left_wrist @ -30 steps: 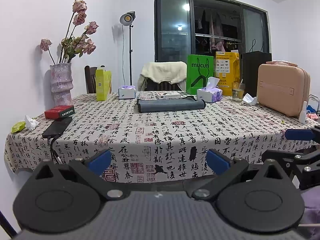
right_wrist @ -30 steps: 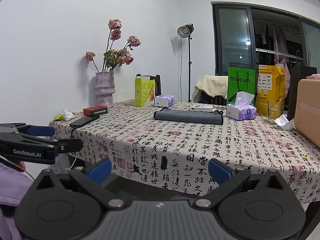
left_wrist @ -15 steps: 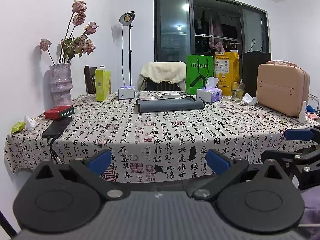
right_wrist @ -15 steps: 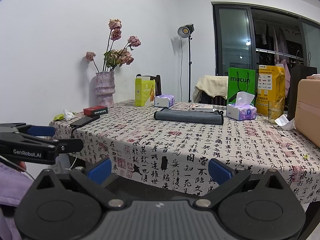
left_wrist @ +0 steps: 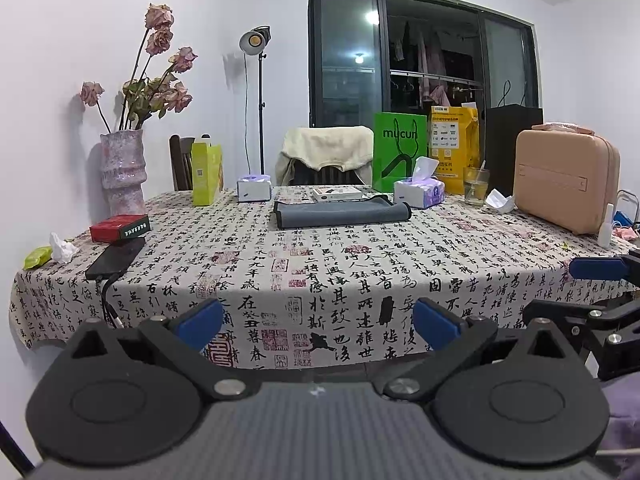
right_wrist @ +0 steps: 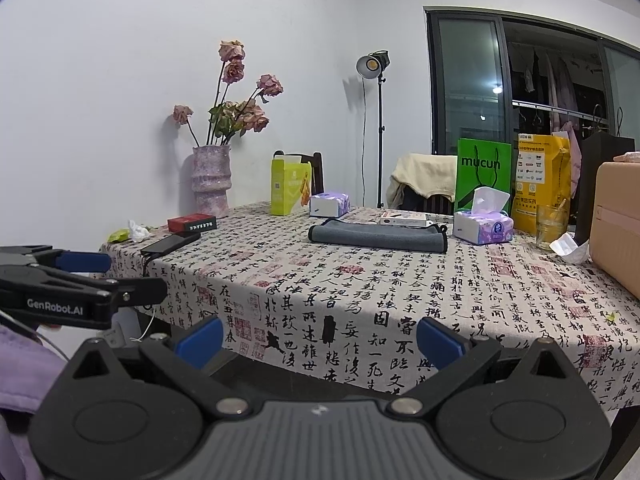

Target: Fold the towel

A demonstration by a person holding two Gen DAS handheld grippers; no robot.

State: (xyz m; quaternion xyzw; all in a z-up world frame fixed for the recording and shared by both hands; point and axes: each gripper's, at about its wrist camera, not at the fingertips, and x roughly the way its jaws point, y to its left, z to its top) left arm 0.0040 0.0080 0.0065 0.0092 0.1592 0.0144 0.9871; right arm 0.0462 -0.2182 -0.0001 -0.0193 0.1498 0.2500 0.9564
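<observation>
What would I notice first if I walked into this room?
Probably the tablecloth covered in black Chinese writing, with a grey towel lying near its far side. Next, the droopy pink roses in a vase at the left, and the bright green bag behind the towel.

"mucun" stands in dark letters on the green bag (left_wrist: 399,148) — readable in both views. "GenRobot.AI" is printed in grey on the left gripper (right_wrist: 86,276). The tablecloth (left_wrist: 320,264) carries black Chinese calligraphy and red seals — the yellow bag's (left_wrist: 454,148) print is too small to read.
</observation>
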